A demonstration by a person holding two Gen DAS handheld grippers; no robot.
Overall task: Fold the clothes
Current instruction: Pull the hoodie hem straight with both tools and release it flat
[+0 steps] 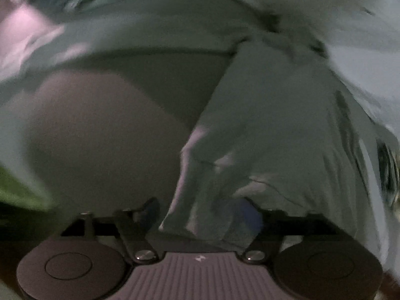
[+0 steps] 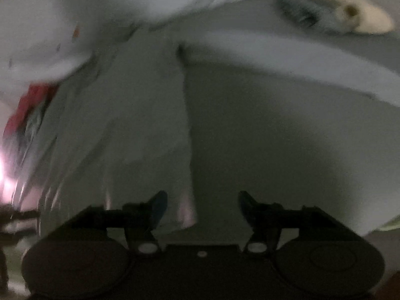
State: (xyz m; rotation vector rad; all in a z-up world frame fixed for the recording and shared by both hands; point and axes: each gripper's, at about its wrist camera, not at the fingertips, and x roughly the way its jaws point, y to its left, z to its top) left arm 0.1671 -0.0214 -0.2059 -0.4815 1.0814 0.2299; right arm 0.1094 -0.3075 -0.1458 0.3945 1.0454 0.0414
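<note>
Between the open left gripper [image 1: 200, 210] fingers hangs pale cloth [image 1: 262, 125].

- Pale grey-green cloth garment [image 1: 262, 115], blurred, fills most of the view.
- Left gripper [image 1: 200, 212]: jaws apart; a fold of cloth hangs between them.
- Grey surface [image 1: 100, 137] beneath.

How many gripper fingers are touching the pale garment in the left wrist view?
1: the right finger lies under the pale garment; the left finger stands clear. Blur may hide contact.
</note>
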